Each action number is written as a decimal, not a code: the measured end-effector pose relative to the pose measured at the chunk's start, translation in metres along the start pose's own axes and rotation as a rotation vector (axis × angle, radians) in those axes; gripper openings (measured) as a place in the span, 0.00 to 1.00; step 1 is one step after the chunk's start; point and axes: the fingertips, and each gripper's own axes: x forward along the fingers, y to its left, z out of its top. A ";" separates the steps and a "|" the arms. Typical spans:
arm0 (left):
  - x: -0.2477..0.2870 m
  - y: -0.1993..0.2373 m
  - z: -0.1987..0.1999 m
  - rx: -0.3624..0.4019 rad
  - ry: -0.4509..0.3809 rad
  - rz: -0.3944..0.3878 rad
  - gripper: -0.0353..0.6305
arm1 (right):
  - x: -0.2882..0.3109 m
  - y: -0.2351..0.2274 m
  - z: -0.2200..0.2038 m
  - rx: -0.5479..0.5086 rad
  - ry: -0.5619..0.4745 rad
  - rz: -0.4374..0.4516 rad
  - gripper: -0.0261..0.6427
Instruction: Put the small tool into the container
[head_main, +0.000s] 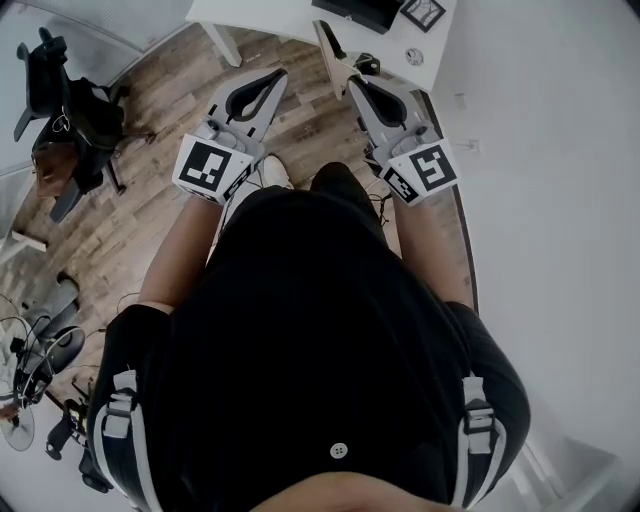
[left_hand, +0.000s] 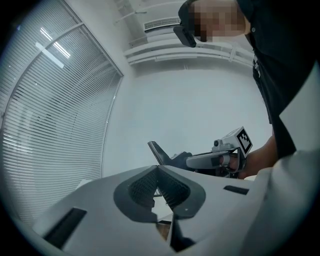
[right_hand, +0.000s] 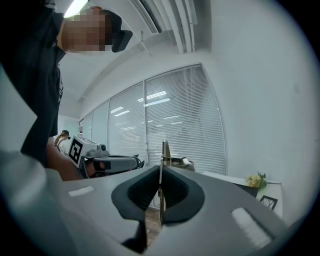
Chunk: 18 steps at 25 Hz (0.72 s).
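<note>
Jaws shut and empty, the left gripper (head_main: 272, 78) and right gripper (head_main: 353, 84) point toward 12 o'clock; white table (head_main: 262, 14) edge beyond, wooden floor (head_main: 300, 130) between.

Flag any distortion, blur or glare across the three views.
Head view: strong fisheye, floor planks bow, white wall at right washed out; left gripper and right gripper sharp. Left gripper view: dark vignette, blinds curve. Right gripper view: same vignette, bright light streaks on the window.
</note>
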 end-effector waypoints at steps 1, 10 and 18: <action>0.001 0.003 -0.001 -0.002 0.001 -0.001 0.06 | 0.001 -0.001 -0.001 0.001 0.001 -0.003 0.06; 0.037 0.015 -0.013 -0.009 0.027 -0.014 0.07 | 0.006 -0.042 -0.008 0.037 -0.008 -0.025 0.06; 0.094 0.037 -0.003 0.009 0.041 -0.016 0.06 | 0.028 -0.105 0.001 0.040 -0.023 -0.024 0.06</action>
